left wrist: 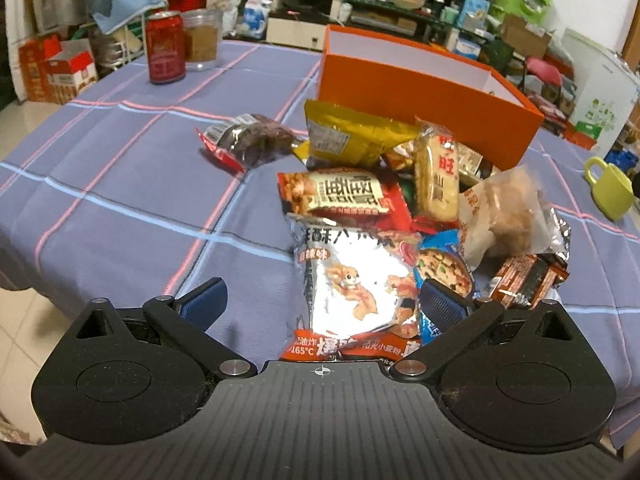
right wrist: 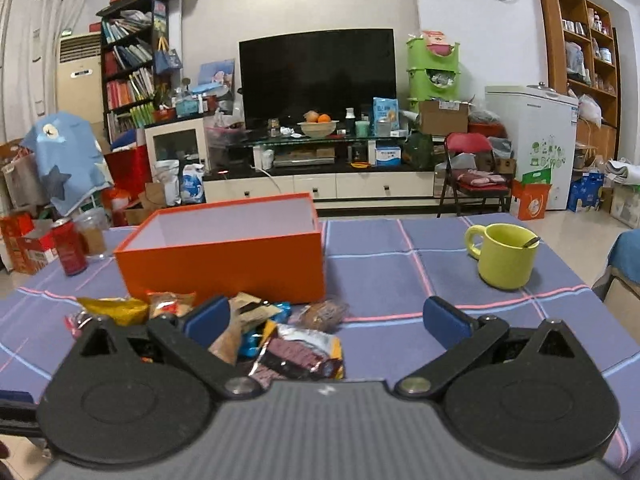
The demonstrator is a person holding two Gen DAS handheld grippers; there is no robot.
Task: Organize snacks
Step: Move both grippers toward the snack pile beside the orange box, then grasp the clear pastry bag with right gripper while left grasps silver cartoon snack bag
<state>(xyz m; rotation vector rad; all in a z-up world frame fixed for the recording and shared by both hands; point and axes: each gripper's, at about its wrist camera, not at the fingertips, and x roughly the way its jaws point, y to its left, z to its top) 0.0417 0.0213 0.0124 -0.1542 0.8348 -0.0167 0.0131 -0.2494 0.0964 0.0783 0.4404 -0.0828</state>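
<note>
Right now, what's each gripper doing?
Left gripper: open, holding nothing, over the silver foil snack packet.
Right gripper: open, holding nothing.

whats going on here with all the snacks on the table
A person holds a claw in each hand over a pile of snack packets beside an open orange box, which looks empty from here. The left claw is open around a silver packet at the near edge of the pile. The right claw is open and holds nothing. No snack is visibly in the box yet.

Both wrist views face the orange box [left wrist: 420, 92] across the table.
</note>
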